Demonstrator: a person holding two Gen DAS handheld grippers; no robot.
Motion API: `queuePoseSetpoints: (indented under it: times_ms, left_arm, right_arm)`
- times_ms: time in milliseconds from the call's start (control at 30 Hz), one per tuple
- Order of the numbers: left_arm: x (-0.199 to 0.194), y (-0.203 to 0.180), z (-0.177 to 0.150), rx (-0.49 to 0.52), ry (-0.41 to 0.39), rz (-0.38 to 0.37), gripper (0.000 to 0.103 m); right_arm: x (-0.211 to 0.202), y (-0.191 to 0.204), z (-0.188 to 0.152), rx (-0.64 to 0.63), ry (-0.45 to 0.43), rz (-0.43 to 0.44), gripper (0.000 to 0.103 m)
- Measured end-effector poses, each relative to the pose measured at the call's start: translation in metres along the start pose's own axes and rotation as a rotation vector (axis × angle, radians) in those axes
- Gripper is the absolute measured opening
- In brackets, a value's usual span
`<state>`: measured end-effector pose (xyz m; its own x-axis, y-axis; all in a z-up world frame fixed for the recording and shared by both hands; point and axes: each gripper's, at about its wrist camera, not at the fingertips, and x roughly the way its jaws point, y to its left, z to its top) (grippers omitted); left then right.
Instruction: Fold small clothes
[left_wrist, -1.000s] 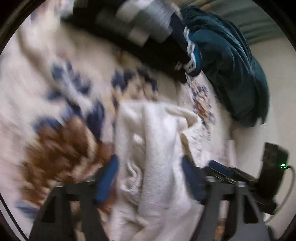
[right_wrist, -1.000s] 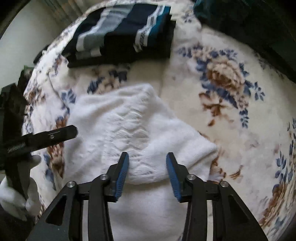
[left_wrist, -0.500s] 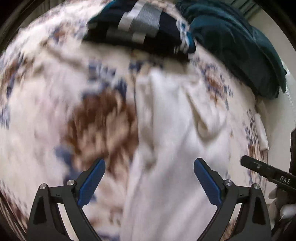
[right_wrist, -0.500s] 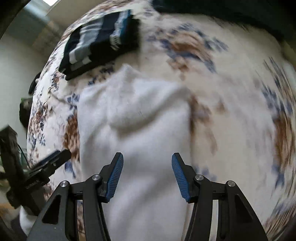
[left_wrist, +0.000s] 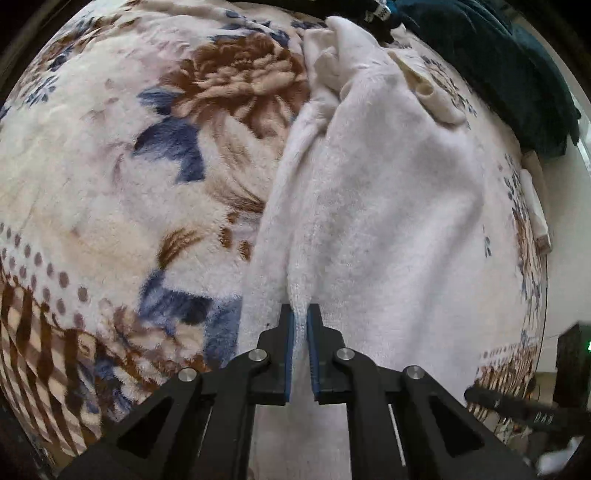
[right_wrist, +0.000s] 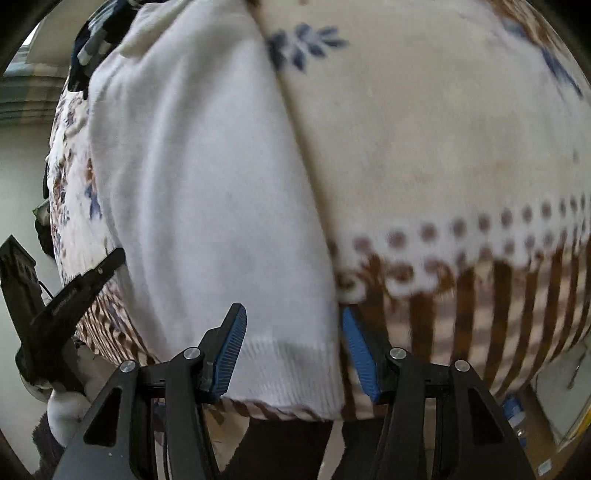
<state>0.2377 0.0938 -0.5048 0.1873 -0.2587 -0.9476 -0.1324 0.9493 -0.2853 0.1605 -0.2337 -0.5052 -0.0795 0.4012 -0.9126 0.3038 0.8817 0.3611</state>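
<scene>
**Left clamped on hem, right lined up on the corner, not closed**

White knit garment (left_wrist: 388, 206) lies lengthwise on the floral fleece blanket (left_wrist: 110, 166), ribbed hem at the near blanket edge, body running away to the far side. Far end is bunched and crumpled, near half is fairly flat.

Left gripper (left_wrist: 300, 317): jaws nearly together, only a thin ridge of white fabric between the blue pads. It has hold of the garment at the near end, close to its left edge. A crease runs far from the pinch, so the cloth looks slightly tensioned there.

Right gripper (right_wrist: 291, 332): jaws wide apart, holding nothing. Straddles the right near corner of the garment (right_wrist: 207, 192); left pad over the ribbed hem band (right_wrist: 280, 373), right pad just past the side edge, over the blanket's brown stripes. Right view is motion-blurred, so I can't tell whether the pads touch the fabric.

Read: matching two-corner pickup at the hem. One corner pinned, second about to be pinched, then presumably lift and carry the hem toward the far end for a half fold.

Risks: right jaw could catch blanket pile along with the knit. Bunched far end may leave a lumpy fold unless it's flattened.

Far side: folded dark striped garment (right_wrist: 92, 40) and a teal fabric heap (left_wrist: 498, 70), well apart from the work.
</scene>
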Motion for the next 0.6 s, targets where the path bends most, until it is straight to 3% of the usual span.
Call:
queuePoseSetpoints:
  times_ms: [100, 167, 200, 233, 267, 300, 367, 400, 500, 533, 600]
  left_arm:
    - [-0.008, 0.004, 0.000, -0.004, -0.029, 0.022, 0.006]
    - [-0.013, 0.013, 0.001, -0.043, -0.041, -0.046, 0.007]
    - [-0.011, 0.015, 0.001, -0.060, -0.030, -0.076, 0.017]
    - [-0.006, 0.016, 0.002, -0.075, 0.001, -0.111, 0.045]
    - [0.003, 0.016, 0.003, -0.079, 0.035, -0.155, 0.061]
    - [0.010, 0.017, 0.002, -0.080, 0.056, -0.166, 0.067]
    - [0.016, 0.014, -0.002, -0.073, 0.034, -0.143, 0.055]
    - [0.015, 0.012, -0.003, -0.059, 0.008, -0.116, 0.013]
    - [0.002, 0.007, -0.006, -0.038, -0.053, -0.055, 0.005]
    - [-0.005, 0.009, -0.007, -0.030, -0.082, -0.009, 0.005]
    - [-0.006, 0.024, -0.007, -0.059, -0.085, 0.006, 0.006]
  right_arm:
    - [0.001, -0.010, -0.011, 0.018, -0.002, 0.010, 0.057]
    - [-0.003, -0.016, -0.015, 0.025, -0.006, 0.018, 0.057]
    - [-0.005, -0.018, -0.017, 0.020, -0.011, 0.019, 0.057]
    - [-0.006, -0.019, -0.018, 0.014, -0.014, 0.015, 0.057]
    - [-0.006, -0.021, -0.019, 0.007, -0.017, 0.009, 0.057]
    - [-0.008, -0.022, -0.019, 0.006, -0.017, 0.006, 0.057]
    - [-0.011, -0.026, -0.017, 0.006, -0.017, -0.002, 0.057]
    - [-0.011, -0.025, -0.014, 0.008, -0.019, -0.001, 0.057]
    - [-0.016, -0.024, -0.011, 0.000, -0.031, -0.003, 0.057]
    - [-0.016, -0.023, -0.012, -0.005, -0.036, -0.004, 0.057]
    - [-0.014, -0.021, -0.012, -0.013, -0.030, -0.009, 0.057]
